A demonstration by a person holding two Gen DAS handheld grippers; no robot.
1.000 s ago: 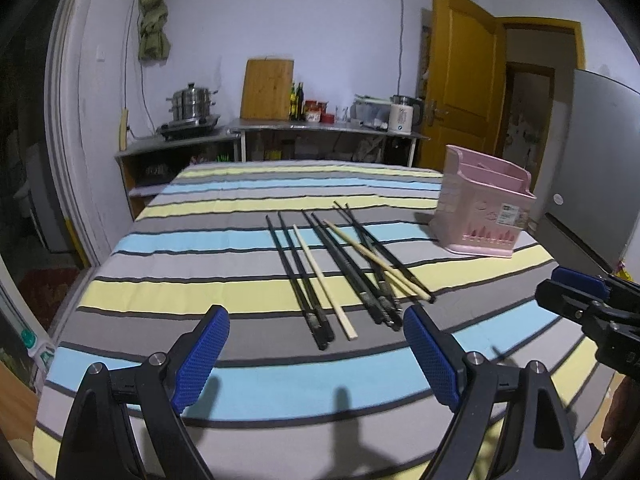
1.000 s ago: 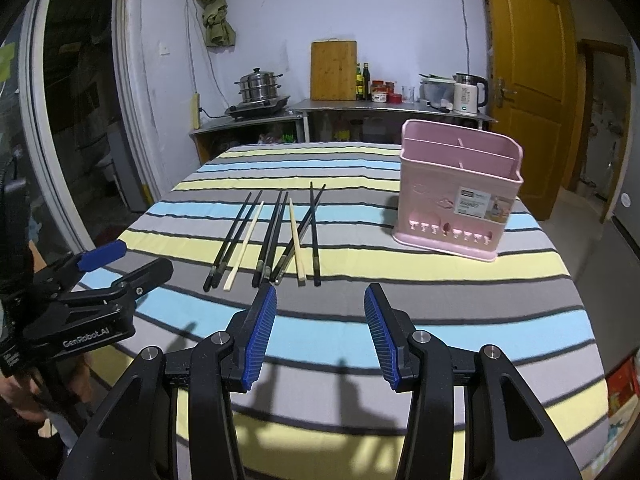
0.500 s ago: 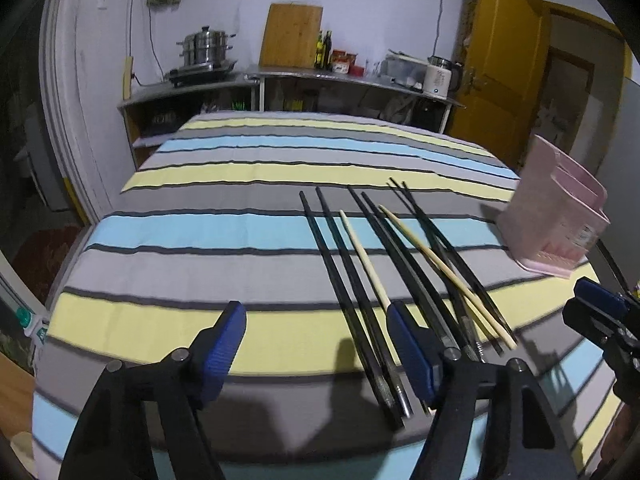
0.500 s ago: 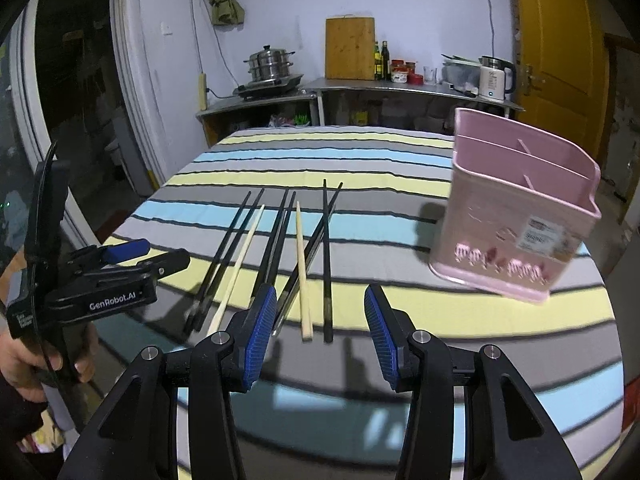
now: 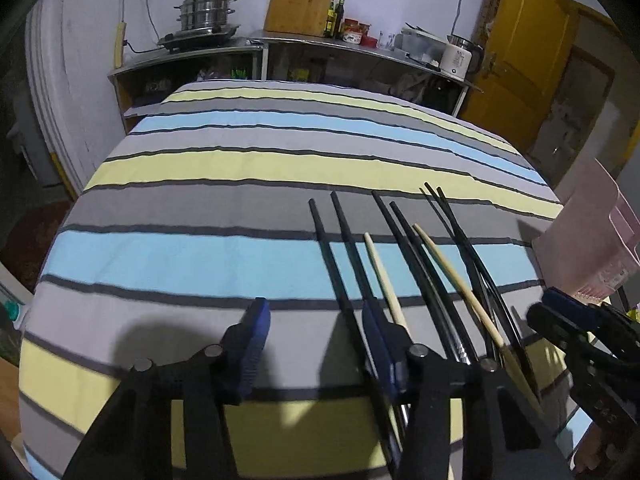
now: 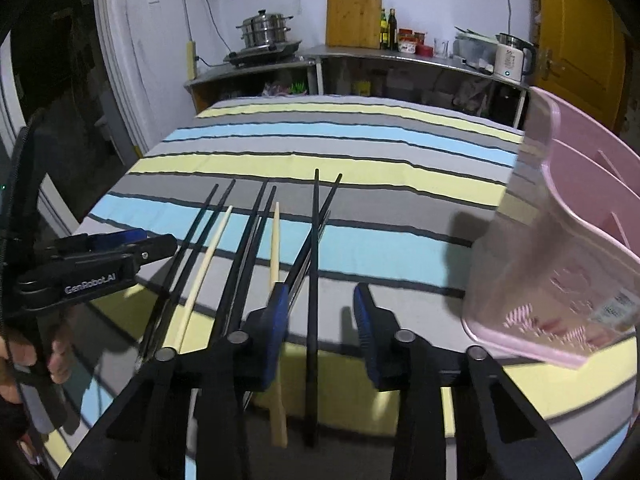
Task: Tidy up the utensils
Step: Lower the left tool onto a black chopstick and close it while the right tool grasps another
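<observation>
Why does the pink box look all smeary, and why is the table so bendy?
Right wrist view: the pink plastic utensil holder is motion-blurred at close range. Left wrist view: the fisheye lens bows the striped tablecloth and darkens the corners; the jaws cast dark shadows on it.

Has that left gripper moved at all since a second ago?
Yes. The left gripper has come forward and down over the chopsticks, fingers closing with none between them yet.

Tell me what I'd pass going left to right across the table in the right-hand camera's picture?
The other gripper held by a hand, pale chopstick, second pale chopstick, straight black chopstick, then the pink utensil holder.
</observation>
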